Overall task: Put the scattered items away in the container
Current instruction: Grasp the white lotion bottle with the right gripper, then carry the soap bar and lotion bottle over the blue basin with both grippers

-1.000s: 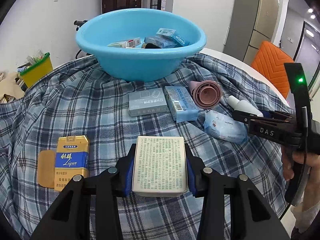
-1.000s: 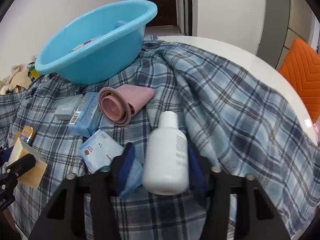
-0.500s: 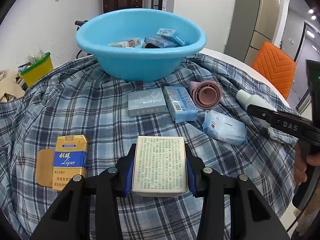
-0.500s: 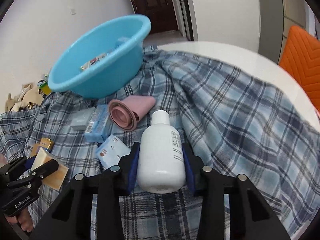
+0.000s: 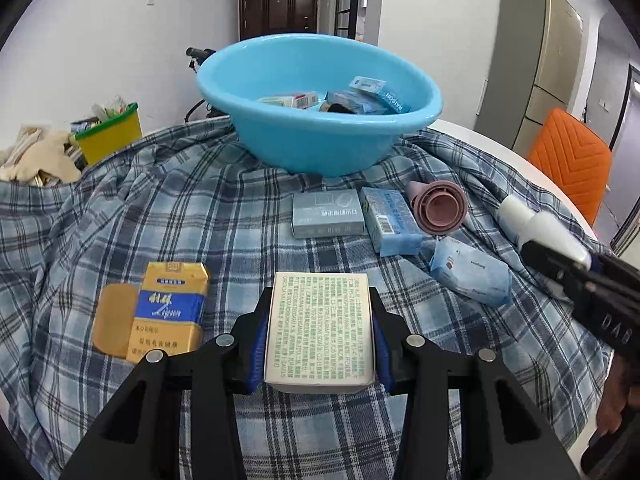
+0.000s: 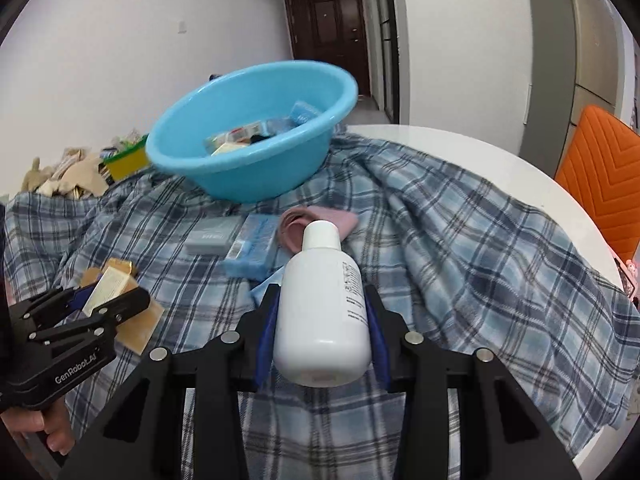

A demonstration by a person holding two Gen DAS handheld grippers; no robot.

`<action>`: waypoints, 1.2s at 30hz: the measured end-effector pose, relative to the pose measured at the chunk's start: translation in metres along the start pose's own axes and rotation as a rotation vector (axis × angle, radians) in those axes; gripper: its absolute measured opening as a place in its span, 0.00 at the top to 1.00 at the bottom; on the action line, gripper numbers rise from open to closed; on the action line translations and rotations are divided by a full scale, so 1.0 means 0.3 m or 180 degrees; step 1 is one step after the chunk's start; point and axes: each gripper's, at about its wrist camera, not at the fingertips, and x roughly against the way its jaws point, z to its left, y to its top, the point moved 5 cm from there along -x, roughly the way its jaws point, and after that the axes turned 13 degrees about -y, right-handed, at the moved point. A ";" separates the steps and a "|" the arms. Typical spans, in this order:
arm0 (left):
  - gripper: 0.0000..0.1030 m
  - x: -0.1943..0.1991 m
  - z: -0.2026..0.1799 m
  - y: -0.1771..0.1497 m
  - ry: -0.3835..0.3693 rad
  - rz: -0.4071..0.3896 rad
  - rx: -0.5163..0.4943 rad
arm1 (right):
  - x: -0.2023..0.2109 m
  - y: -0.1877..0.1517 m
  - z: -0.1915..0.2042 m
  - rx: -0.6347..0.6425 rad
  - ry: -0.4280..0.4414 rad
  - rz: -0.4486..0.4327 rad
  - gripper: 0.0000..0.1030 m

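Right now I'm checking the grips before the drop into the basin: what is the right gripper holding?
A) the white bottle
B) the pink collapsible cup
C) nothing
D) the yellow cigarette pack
A: in the right wrist view the white bottle sits clamped between the blue pads of the right gripper, lifted off the plaid cloth.

Both wrist views face the basin (image 5: 320, 92) – close, overlapping.

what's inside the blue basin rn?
Blue basin holds several small boxes and packets, plus one dark item. Anything under that pile is hidden.
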 end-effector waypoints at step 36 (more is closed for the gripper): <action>0.56 0.285 -0.097 0.357 0.0027 -0.0732 -0.0382 | 0.238 0.294 0.047 0.0161 -0.0072 -0.0651 0.63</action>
